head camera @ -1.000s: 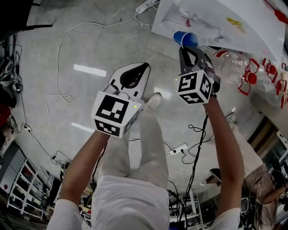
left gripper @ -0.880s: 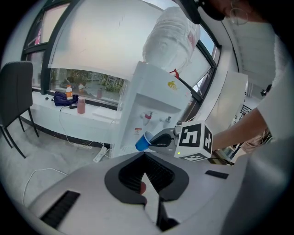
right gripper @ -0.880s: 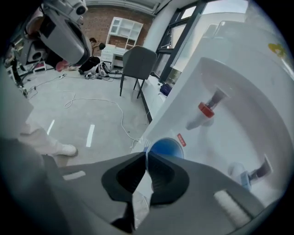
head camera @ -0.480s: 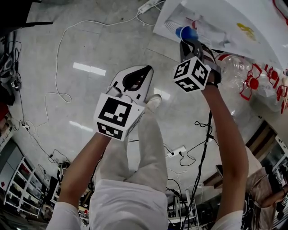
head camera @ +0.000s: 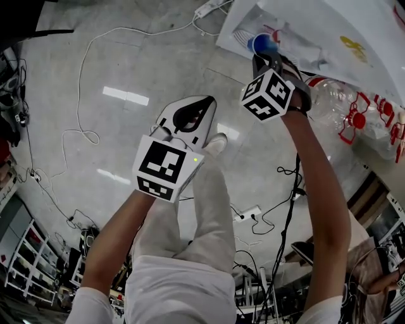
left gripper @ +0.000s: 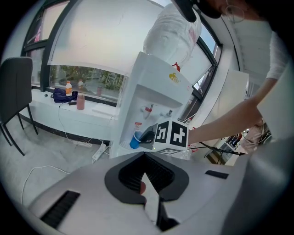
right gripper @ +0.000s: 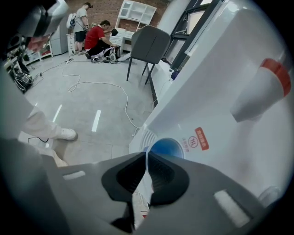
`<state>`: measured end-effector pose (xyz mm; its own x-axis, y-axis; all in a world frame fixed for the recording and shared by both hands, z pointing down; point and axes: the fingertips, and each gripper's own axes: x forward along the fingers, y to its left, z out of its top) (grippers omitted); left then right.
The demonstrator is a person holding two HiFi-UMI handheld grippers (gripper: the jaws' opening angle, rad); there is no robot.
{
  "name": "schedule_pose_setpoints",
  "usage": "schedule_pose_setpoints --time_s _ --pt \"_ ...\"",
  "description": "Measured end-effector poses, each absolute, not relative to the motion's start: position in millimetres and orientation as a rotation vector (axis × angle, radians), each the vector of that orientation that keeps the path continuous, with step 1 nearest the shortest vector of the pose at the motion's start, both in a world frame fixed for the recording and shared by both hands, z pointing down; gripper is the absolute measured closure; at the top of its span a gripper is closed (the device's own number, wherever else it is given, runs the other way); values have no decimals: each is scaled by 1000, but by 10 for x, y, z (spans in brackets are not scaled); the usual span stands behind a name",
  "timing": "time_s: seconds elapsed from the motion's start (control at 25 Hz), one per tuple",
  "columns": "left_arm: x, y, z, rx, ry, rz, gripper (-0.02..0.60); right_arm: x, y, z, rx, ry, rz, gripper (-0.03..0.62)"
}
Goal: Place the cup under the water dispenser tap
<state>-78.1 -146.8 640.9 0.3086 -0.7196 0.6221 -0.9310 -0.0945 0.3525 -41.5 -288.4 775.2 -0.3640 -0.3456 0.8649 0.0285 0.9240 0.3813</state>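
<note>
A blue cup [head camera: 262,43] sits in my right gripper [head camera: 268,58], which is shut on its rim, right at the front of the white water dispenser [head camera: 329,28]. In the right gripper view the blue cup [right gripper: 166,148] shows just past the closed jaws, over the drip grille [right gripper: 145,137] and well below the red-tipped tap [right gripper: 262,87]. From the left gripper view, the cup [left gripper: 134,140] is in the dispenser's recess beneath the two taps [left gripper: 149,109]. My left gripper [head camera: 204,101] hangs over the floor to the left, shut, nothing in it.
A clear plastic bottle [head camera: 332,95] lies right of the dispenser. A power strip [head camera: 205,7] and white cables [head camera: 85,82] run over the grey floor. The person's shoe [head camera: 215,142] is below the left gripper. A grey chair [right gripper: 149,43] stands beside the dispenser, people beyond it.
My right gripper has carried the blue cup a little further in toward the dispenser front. The left gripper has barely moved.
</note>
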Motion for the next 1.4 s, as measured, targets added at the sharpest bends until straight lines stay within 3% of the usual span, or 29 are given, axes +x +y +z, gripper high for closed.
schedule_pose_setpoints --time_s 0.44,0.88,1.4 --pt "-819 -1482 6428 1869 -1464 384 580 -471 -2869 7818 214 -1889 -418 557" --pt "-854 -1463 6417 1881 -1463 399 580 -455 -2899 7777 244 -1887 -413 503" --pt "-832 -1422 6181 1924 -1458 407 580 -396 -2588 7278 320 -2003 -382 497"
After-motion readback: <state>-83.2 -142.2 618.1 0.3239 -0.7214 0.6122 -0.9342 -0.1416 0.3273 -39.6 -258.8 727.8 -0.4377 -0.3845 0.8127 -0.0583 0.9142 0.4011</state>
